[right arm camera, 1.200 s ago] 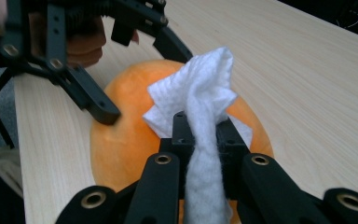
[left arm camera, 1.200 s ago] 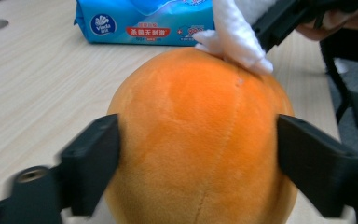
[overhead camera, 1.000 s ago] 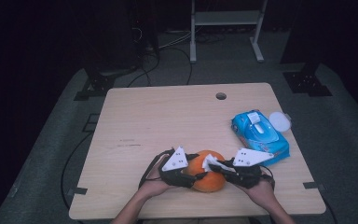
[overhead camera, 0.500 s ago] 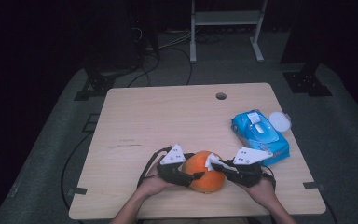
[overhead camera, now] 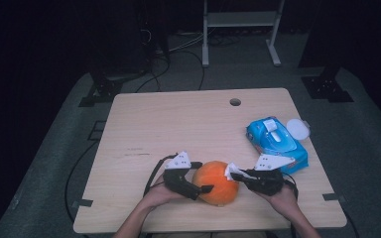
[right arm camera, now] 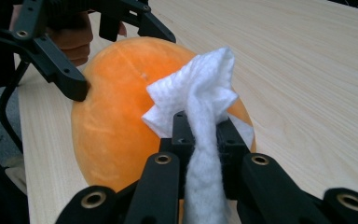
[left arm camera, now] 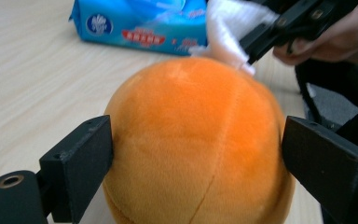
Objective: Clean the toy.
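Observation:
An orange plush ball point(overhead camera: 218, 182) rests on the wooden table point(overhead camera: 178, 129) near its front edge. My left gripper point(overhead camera: 202, 177) straddles the ball from the left. Its jaws have just been opening and now stand wide on either side of the ball point(left arm camera: 196, 140), at most brushing it without squeezing. My right gripper point(overhead camera: 235, 173) comes in from the right, shut on a bunched white wipe point(right arm camera: 200, 88). The wipe point(overhead camera: 230, 170) lies against the ball's upper right side point(right arm camera: 121, 121). The left gripper view shows the right gripper point(left arm camera: 261, 39) and wipe point(left arm camera: 228, 32) behind the ball.
A blue pack of wet wipes point(overhead camera: 278, 144) lies at the right of the table, with a white round lid point(overhead camera: 297, 130) beside it at the edge. A small cable hole point(overhead camera: 235, 102) sits near the far edge. Dark floor, cables and stand legs surround the table.
The left gripper's jaws have spread wider around the ball. Both hands have shifted a little and sunk slightly. The ball stays in its place, and the wipe still touches it.

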`<state>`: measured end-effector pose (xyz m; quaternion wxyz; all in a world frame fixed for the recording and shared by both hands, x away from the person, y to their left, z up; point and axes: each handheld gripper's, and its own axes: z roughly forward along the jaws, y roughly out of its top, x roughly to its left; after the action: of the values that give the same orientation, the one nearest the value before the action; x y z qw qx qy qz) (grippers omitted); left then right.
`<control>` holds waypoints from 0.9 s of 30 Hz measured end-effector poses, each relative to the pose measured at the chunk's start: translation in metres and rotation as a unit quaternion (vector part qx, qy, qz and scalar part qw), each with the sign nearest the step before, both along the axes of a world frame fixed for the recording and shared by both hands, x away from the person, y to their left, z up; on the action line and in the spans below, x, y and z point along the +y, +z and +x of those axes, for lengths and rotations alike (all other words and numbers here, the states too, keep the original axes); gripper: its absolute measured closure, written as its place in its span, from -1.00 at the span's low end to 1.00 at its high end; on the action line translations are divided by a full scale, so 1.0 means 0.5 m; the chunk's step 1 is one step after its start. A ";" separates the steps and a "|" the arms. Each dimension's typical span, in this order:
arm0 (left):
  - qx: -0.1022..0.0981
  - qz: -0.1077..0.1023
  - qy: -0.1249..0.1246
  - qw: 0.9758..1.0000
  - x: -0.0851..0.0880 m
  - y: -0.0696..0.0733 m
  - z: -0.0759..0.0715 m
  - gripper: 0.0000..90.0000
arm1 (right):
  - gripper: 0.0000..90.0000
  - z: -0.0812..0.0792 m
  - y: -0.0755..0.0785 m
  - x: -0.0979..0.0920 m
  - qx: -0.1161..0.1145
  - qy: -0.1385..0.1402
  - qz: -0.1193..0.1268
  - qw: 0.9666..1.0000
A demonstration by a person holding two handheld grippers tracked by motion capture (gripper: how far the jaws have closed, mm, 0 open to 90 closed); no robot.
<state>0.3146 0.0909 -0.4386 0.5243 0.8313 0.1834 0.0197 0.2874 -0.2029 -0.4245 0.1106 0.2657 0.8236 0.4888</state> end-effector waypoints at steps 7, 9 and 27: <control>-0.070 0.021 0.011 0.997 -0.022 0.025 -0.025 -0.32 | 0.79 -0.018 0.023 0.026 -0.030 0.004 0.004 1.000; -0.102 0.022 0.018 0.994 -0.034 0.041 -0.041 -0.28 | 0.79 -0.026 0.035 0.026 -0.045 0.006 0.018 0.999; -0.084 0.029 0.022 0.996 -0.032 0.033 -0.039 -0.38 | 0.79 -0.022 0.026 0.023 -0.038 0.011 0.007 0.999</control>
<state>0.2950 0.0747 -0.4220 0.5131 0.8373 0.1560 0.1061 0.2766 -0.1915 -0.4115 0.1343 0.2383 0.8185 0.5052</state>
